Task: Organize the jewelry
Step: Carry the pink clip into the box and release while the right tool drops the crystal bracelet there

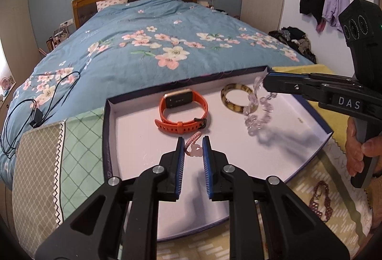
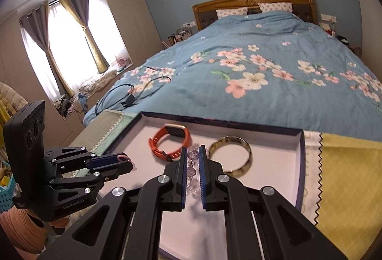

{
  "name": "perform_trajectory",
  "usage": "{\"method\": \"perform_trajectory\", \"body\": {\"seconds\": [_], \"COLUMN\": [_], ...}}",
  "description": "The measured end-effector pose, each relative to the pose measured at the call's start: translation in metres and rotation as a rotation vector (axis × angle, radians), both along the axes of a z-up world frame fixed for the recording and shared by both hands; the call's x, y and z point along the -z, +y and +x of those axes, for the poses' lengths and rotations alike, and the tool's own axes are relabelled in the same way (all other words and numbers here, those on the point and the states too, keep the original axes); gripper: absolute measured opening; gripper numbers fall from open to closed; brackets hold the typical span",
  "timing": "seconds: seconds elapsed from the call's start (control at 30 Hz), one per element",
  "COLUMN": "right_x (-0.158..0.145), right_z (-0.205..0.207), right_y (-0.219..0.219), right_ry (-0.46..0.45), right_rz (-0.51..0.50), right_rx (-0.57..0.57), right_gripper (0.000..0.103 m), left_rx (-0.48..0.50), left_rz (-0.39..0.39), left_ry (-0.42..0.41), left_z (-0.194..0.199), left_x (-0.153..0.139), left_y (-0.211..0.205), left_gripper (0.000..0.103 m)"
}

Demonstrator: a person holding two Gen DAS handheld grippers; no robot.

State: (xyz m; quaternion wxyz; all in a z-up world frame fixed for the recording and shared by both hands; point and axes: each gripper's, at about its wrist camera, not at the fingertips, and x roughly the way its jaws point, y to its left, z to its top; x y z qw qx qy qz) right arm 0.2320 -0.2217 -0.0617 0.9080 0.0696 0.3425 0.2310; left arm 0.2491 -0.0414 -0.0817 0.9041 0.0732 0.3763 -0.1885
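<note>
A shallow white-lined box lies on the bed's foot. In it are an orange smart band and a tortoiseshell bangle. My left gripper is shut on a pink woven bracelet with a flower charm, low over the box floor; it also shows in the right wrist view. My right gripper is shut on a clear crystal bead bracelet, which hangs above the box beside the bangle.
A dark red bead necklace lies on the patterned cloth right of the box. Yellow cloth and green cloth flank the box. A black cable lies on the blue floral duvet.
</note>
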Motion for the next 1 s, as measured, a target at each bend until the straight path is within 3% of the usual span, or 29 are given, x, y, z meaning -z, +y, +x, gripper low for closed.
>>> {"method": "perform_trajectory", "body": {"seconds": [0.73, 1.0], "right_x": [0.024, 0.022], "right_z": [0.006, 0.003], "right_y": [-0.012, -0.018], "right_ry": [0.081, 0.08], "right_rz": [-0.092, -0.08], "right_rx": [0.061, 0.086], "right_gripper": [0.011, 0.025], "left_rx": [-0.008, -0.029], "left_rz": [0.028, 0.013], "left_ry": [0.095, 0.071], "left_z": [0.041, 0.034], "left_x": [0.027, 0.022], "left_y": [-0.018, -0.012], "left_gripper": [0.018, 0.036]}}
